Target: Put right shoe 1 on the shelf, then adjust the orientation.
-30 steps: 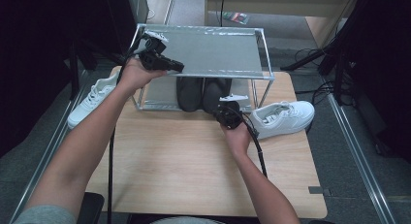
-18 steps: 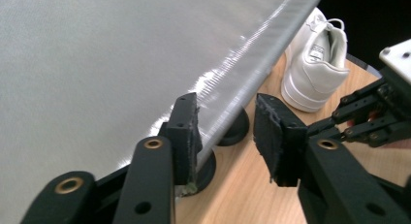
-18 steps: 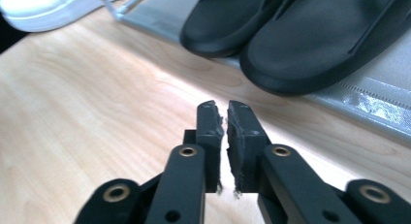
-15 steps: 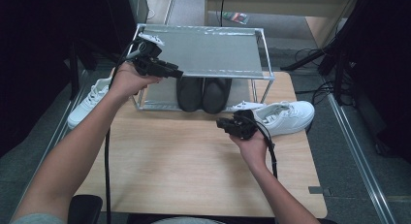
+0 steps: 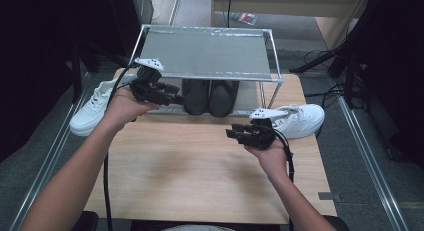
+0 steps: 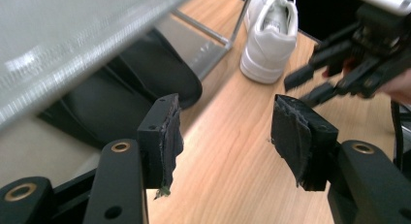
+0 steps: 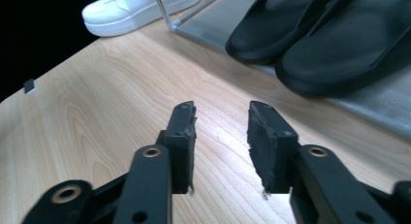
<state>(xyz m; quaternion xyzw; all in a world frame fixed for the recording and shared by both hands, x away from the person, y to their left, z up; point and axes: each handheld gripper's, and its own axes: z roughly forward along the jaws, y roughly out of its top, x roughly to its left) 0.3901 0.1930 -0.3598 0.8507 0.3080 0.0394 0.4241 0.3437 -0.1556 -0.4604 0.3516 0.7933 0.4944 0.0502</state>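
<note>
Starting at the far left, one white sneaker (image 5: pixel 95 110) is lying beyond the table's (image 5: pixel 200 176) left edge, toe toward the near left, waiting outside the rack (image 5: pixel 207 53). Next, the left gripper (image 5: pixel 169 94) is hanging just off the rack's near-left corner, and its jaws have just been opening; in the left gripper view the pads (image 6: pixel 162 136) are standing well apart with nothing but bare wood between them. That reads like a hand letting go and clearing out.

Moving to the middle, the pair of black slippers (image 5: pixel 210 96) is sitting side by side on the lower shelf, under the mesh top, toes pointing toward the person. Their long axes are running near to far, parallel, soles flat; tucked in like that, they look properly stowed.

Further right, the right gripper (image 5: pixel 238 134) is hovering over the table just in front of the rack, and its jaws have been opening too; the right gripper view shows a clear gap between them over the wood, the slippers (image 7: pixel 334 37) lying just ahead and untouched.

Finishing at the right, the second white sneaker (image 5: pixel 300 120) is resting on the table's far-right corner beside the rack leg, lying crosswise with its long axis left to right. I'd judge it the likely next pick.
</note>
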